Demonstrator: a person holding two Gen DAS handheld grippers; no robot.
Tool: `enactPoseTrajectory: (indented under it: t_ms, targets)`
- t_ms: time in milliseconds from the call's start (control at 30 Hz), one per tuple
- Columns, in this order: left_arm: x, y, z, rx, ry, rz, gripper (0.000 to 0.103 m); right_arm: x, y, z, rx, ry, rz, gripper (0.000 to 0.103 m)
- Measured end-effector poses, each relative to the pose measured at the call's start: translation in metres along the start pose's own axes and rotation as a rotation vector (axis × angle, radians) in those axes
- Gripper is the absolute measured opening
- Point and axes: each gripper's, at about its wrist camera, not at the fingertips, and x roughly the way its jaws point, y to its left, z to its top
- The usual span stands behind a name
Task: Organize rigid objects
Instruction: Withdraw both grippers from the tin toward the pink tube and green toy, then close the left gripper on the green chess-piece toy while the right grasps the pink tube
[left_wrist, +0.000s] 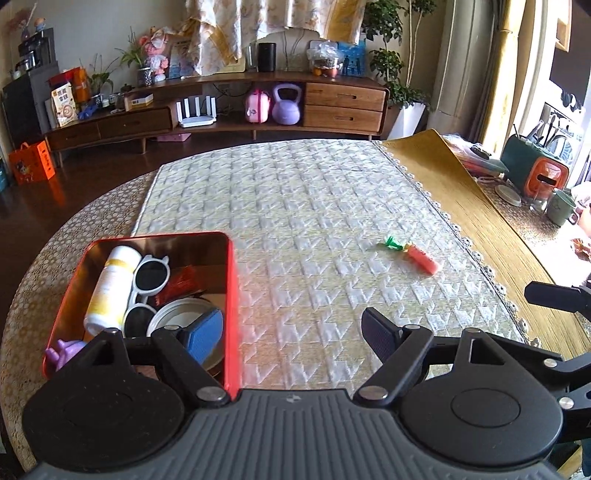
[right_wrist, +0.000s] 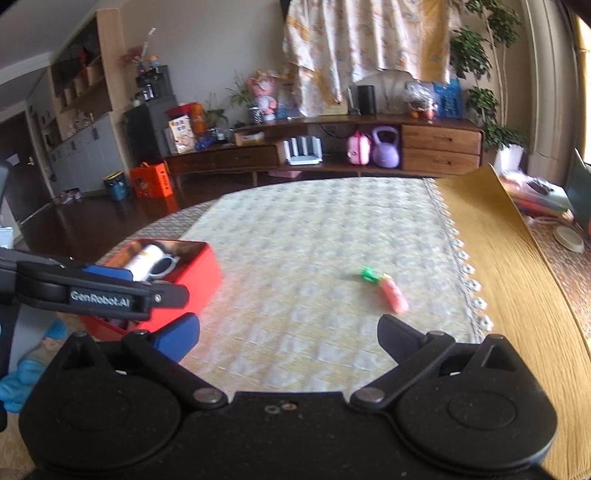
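Observation:
A red tin box (left_wrist: 232, 295) sits at the mat's left edge. It holds a white bottle (left_wrist: 110, 291), white sunglasses (left_wrist: 147, 280), a round lid (left_wrist: 177, 314) and a purple toy (left_wrist: 62, 352). A carrot-shaped toy (left_wrist: 417, 257) lies alone on the quilted mat (left_wrist: 295, 206). My left gripper (left_wrist: 293, 317) is open with nothing between its fingers; its blue pad (left_wrist: 205, 339) hangs over the box. My right gripper (right_wrist: 288, 323) is wide open and empty, with the carrot toy (right_wrist: 393, 293) just beyond its right finger. The red box (right_wrist: 199, 273) lies to its left.
A yellow mat (left_wrist: 461, 206) curls up along the quilted mat's right side. Behind it stand a green mug (left_wrist: 561, 208), a glass and an orange-and-green appliance (left_wrist: 535, 173). The round table's edge curves at left, with dark floor and a low wooden cabinet (left_wrist: 229, 107) beyond.

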Motion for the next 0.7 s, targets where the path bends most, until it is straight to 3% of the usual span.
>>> enactPoseTrajectory:
  t_ms: [433,700]
  targets:
    - [0.055,-0.067,0.035,0.087,0.002,-0.049,0.082,0.024,-0.056,-0.006,-0.015,-0.002,-0.063,0.102]
    - [0.1,-0.089,0.048,0.092,0.032,-0.075,0.082,0.05,-0.079,0.001,-0.008,-0.005,-0.058,0.094]
